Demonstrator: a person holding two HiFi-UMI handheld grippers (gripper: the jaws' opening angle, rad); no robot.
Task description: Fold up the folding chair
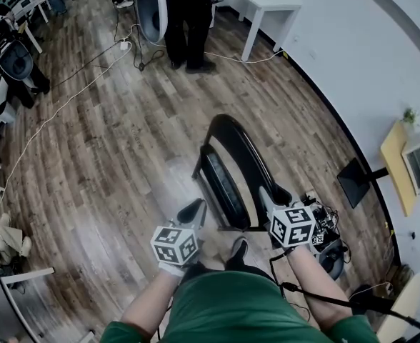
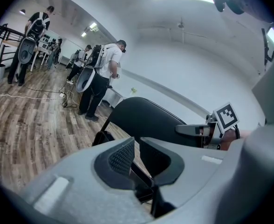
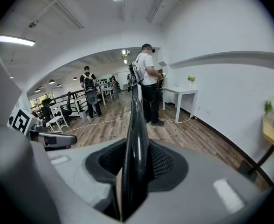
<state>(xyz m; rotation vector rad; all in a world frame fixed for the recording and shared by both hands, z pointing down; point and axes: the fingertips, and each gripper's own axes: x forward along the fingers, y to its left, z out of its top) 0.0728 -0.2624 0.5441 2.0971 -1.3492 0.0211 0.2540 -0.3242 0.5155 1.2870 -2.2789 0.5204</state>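
Observation:
A black folding chair (image 1: 233,152) stands on the wood floor right in front of me, its seat (image 1: 223,186) tipped up close to the curved backrest. My right gripper (image 1: 273,196) is shut on the near edge of the backrest; in the right gripper view that glossy black edge (image 3: 137,120) runs straight up out of the right gripper (image 3: 138,160). My left gripper (image 1: 193,210) hovers just left of the seat, shut, holding nothing. From the left gripper view the left gripper (image 2: 137,146) has its pads nearly together, with the chair's backrest (image 2: 146,118) beyond them.
A person (image 1: 186,20) with a backpack rig stands at the far end beside a white table (image 1: 263,2). Cables (image 1: 53,113) trail over the floor at left. A black stand (image 1: 354,181) and a wooden shelf (image 1: 396,159) line the white wall at right. Gear (image 1: 328,245) lies by my right foot.

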